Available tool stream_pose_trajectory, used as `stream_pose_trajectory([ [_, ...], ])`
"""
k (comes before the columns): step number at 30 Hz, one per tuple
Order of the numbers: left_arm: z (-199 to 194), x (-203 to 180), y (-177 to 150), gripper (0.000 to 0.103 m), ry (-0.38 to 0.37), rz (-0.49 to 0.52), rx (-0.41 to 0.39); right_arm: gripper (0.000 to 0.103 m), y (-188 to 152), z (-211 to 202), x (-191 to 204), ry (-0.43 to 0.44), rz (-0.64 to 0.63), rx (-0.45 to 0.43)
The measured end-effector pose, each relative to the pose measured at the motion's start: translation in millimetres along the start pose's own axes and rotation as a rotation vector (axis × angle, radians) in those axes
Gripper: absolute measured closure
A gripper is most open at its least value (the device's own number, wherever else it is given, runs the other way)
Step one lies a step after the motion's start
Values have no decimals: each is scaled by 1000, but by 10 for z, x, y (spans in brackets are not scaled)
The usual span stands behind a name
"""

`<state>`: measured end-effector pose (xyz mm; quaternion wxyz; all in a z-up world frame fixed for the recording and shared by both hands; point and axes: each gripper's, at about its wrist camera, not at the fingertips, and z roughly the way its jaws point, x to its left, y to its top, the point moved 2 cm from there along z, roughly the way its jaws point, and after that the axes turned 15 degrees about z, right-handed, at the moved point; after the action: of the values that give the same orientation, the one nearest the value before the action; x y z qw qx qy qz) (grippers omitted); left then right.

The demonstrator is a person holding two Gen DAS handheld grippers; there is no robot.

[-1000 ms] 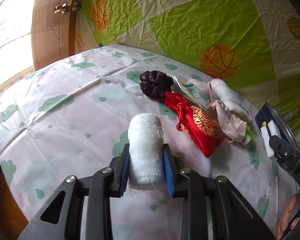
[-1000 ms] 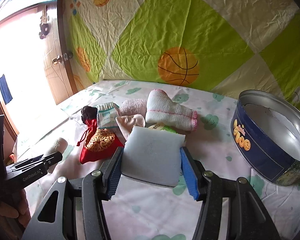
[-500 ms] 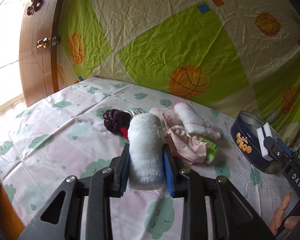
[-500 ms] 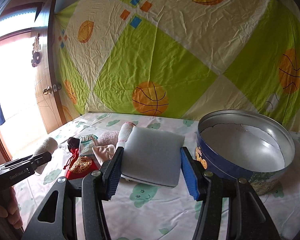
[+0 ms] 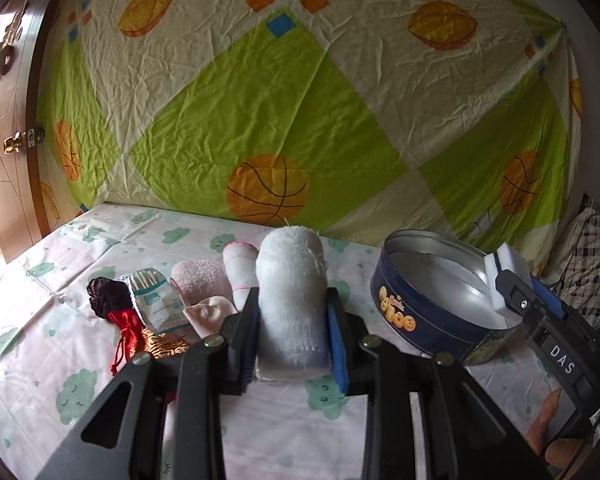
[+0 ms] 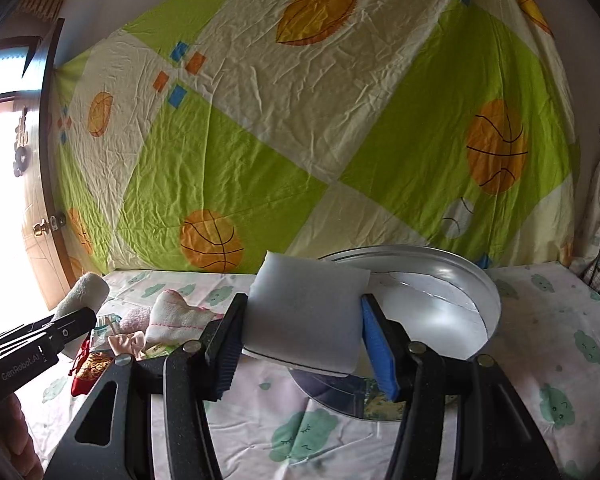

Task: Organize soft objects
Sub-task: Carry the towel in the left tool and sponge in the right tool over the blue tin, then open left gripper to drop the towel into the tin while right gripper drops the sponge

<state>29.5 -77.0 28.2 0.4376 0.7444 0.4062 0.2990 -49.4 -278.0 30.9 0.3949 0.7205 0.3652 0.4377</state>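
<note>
My left gripper [image 5: 291, 320] is shut on a rolled white towel [image 5: 291, 296], held up above the bed. My right gripper [image 6: 300, 332] is shut on a white sponge block [image 6: 306, 316], just in front of the round blue tin [image 6: 460, 304]. In the left wrist view the open tin [image 5: 420, 320] sits to the right, with the right gripper [image 5: 508, 284] and its sponge over the tin's far right rim. A pile of soft things lies at the left: a dark scrunchie [image 5: 106, 294], a red pouch [image 5: 140, 332], a pink cloth [image 5: 198, 284] and a white rolled cloth [image 5: 238, 272].
A cloud-print sheet [image 5: 80, 380] covers the bed. A green and cream basketball-print cloth [image 5: 260, 120] hangs as the back wall. A wooden door [image 5: 8, 160] stands at the left. Checked fabric [image 5: 592, 264] hangs at the far right. A cotton-swab packet [image 5: 156, 300] lies in the pile.
Both grippers have risen and swung right toward the tin, still holding the towel roll and the sponge. The tin is now closer and the pile has slid left.
</note>
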Motion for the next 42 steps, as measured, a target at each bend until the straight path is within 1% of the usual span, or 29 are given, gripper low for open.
stream_pose_trajectory([
  [7,144,-436,238,74,-64,56,-47,45,148,36,-365,-106,19,-25],
  [10,229,-641,293,74,-78,81,-60,45,211,67,-536,-166,32,-33],
  [16,427,-994,379,74,-110,112,-69,45,320,127,-828,-255,52,-46],
  [19,549,-1195,410,74,-124,135,-79,45,348,168,-909,-301,36,-55],
  [22,706,-1384,418,74,-129,154,-70,45,358,241,-970,-348,17,-50],
  [25,834,-1536,411,74,-155,163,-50,45,353,297,-1038,-371,17,-37],
  [30,980,-1715,397,74,-147,194,-42,45,327,413,-1108,-398,16,-11],
  [34,1057,-1777,371,74,-159,203,-40,45,285,512,-1122,-416,0,17],
  [38,1136,-1797,325,74,-140,224,-30,45,268,573,-1124,-423,-13,29],
  [42,1168,-1768,321,73,-141,211,-18,42,247,632,-1115,-427,-27,46],
])
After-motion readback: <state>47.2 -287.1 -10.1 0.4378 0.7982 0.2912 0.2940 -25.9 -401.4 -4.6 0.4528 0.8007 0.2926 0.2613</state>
